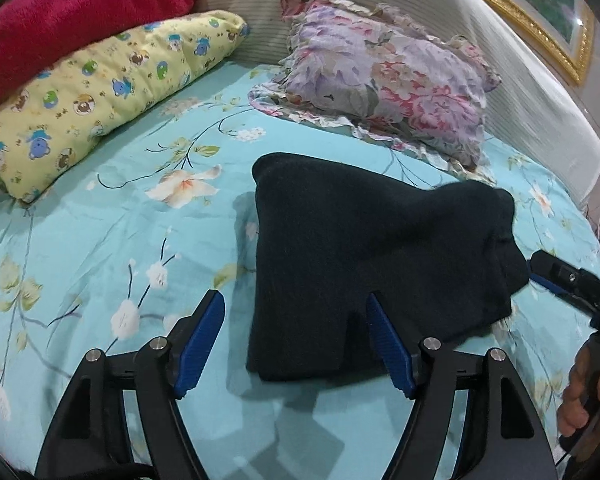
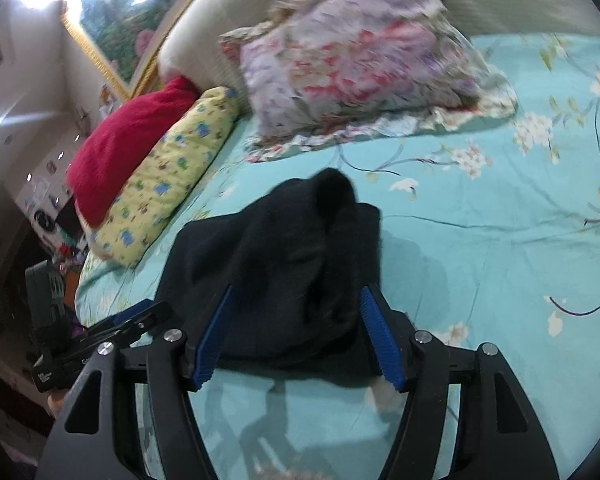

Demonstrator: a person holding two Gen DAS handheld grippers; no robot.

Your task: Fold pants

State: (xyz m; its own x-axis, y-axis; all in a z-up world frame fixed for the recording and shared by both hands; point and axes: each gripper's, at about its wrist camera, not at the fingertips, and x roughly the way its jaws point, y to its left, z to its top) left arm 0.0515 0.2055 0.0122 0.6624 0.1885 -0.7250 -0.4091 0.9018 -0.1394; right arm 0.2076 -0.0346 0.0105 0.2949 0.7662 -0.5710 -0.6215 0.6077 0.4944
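Observation:
Dark folded pants (image 1: 360, 248) lie in a thick bundle on the turquoise floral bed sheet (image 1: 100, 240). My left gripper (image 1: 296, 304) stands wide open over the bundle's near left corner, and its pads do not press the cloth. In the right wrist view the pants (image 2: 284, 256) fill the gap between the blue pads of my right gripper (image 2: 298, 292), which is open around their near edge. One fold stands up in a hump at the far end. The right gripper (image 1: 540, 264) also shows at the bundle's right edge, and the left gripper (image 2: 140, 316) at its left edge.
A floral pillow (image 1: 388, 76) lies just beyond the pants against a white headboard (image 1: 540, 112). A yellow printed pillow (image 1: 112, 92) and a red blanket (image 1: 72, 16) are stacked at the far left. A hand (image 1: 584, 392) grips the right tool's handle. The bed's edge drops off left (image 2: 84, 280).

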